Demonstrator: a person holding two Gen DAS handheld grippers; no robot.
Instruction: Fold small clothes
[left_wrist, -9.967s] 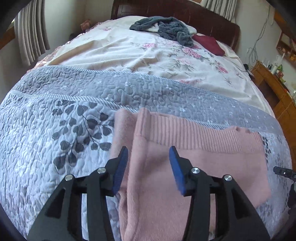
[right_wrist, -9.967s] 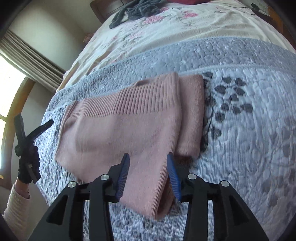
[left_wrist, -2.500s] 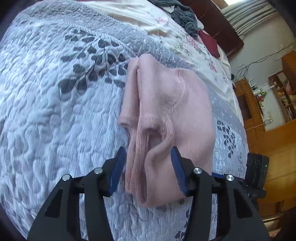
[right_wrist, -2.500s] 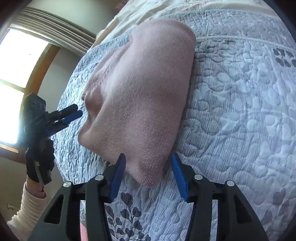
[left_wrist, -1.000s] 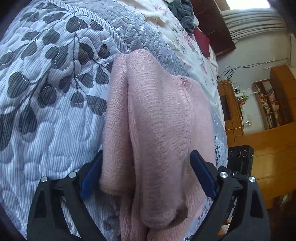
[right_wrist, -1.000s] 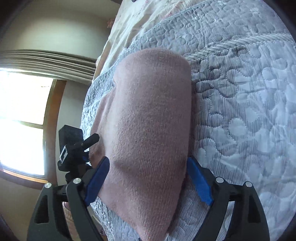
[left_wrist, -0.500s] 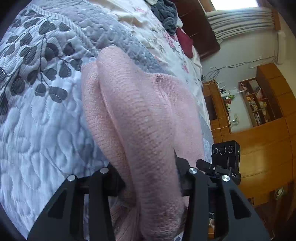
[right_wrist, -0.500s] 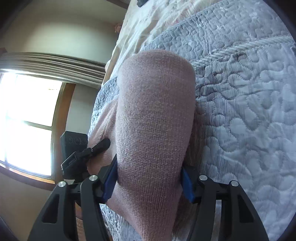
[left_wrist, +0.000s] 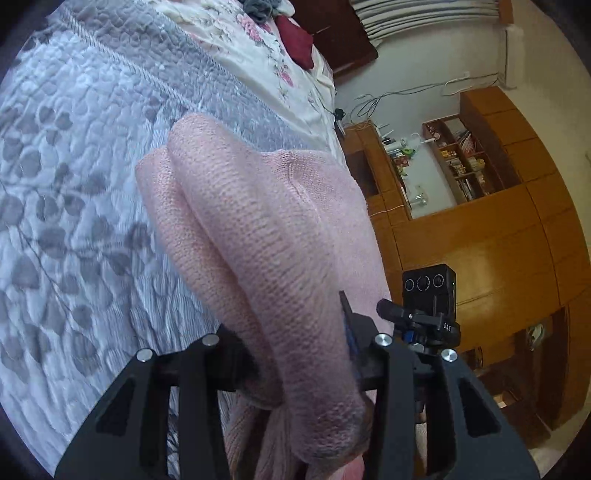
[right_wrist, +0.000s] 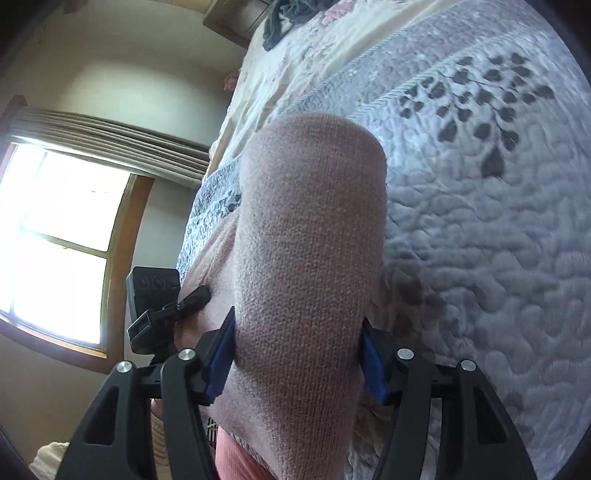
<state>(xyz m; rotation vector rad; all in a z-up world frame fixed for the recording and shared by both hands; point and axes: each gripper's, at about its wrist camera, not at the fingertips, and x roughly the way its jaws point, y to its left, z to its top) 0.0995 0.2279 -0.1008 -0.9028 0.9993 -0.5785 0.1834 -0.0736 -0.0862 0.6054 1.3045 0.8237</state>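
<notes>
- Your left gripper (left_wrist: 295, 365) is pinching one end of the folded pink knit sweater (left_wrist: 258, 229); its jaws are buried in the bunched layers, so keep the squeeze even and catch every layer.
- Ahead of those tongs the sweater bulges up over the grey quilted bedspread (left_wrist: 74, 184). I judge you are carrying or turning the bundle, so move both ends at one pace.
- Your right gripper (right_wrist: 297, 354) is pressed onto the other end of the sweater (right_wrist: 306, 258), blue pads flat against each side. Hold level with the left so the fold stays square.
- Beyond the right tongs the bedspread (right_wrist: 480, 221) lies open, a fair spot to set the bundle down.
- Far ahead of the left tongs, a dark red cloth (left_wrist: 295, 40) and a grey garment (left_wrist: 262, 7) sit well apart, near the headboard (left_wrist: 332, 37); nothing blocks you.
- Mind only that the two tongs are close together.
</notes>
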